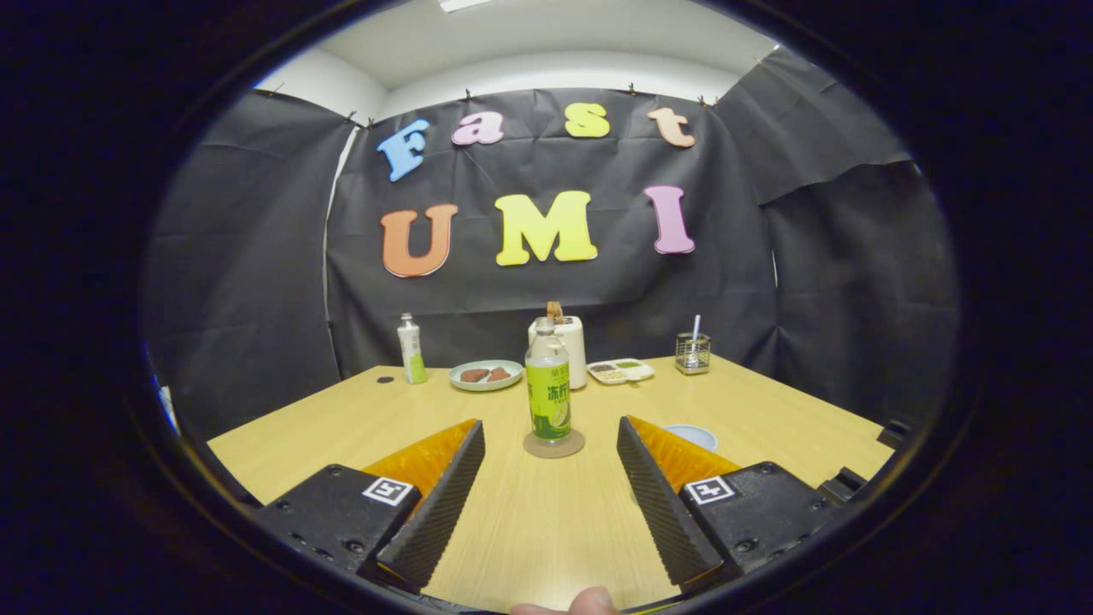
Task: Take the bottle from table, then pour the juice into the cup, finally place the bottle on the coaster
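A clear bottle (548, 389) with a green label stands upright on a round brown coaster (554, 445) in the middle of the wooden table (529, 521). My gripper (551, 448) is open, its two ribbed black fingers (444, 495) spread wide on either side of the bottle and a little nearer than it, touching nothing. A pale blue cup (693, 436) sits just behind the right finger, partly hidden by it.
Along the far edge of the table stand a second small bottle (412, 348), a plate with brown food (486, 375), a white appliance (570, 346) behind the bottle, a small divided tray (621, 371) and a wire holder (692, 353). A fingertip (589, 603) shows below the fingers.
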The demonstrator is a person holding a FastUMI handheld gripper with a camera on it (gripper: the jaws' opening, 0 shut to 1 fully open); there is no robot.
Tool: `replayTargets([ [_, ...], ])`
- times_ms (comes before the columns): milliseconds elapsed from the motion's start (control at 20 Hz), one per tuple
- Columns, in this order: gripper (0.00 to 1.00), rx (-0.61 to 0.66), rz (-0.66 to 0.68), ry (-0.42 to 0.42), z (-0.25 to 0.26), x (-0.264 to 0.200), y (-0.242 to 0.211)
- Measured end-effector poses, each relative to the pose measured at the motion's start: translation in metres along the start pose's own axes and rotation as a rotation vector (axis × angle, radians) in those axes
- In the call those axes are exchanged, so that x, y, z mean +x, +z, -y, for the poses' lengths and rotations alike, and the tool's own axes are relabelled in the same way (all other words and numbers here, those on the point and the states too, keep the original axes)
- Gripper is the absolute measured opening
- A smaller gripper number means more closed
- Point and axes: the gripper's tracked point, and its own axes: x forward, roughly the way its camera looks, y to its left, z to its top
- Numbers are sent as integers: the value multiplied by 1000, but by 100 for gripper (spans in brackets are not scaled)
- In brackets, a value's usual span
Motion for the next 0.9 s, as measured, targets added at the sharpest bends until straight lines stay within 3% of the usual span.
replayTargets([
  [350,100,-21,84,-26,3,-32,-5],
  [900,100,4,95,-22,-3,-32,-19],
])
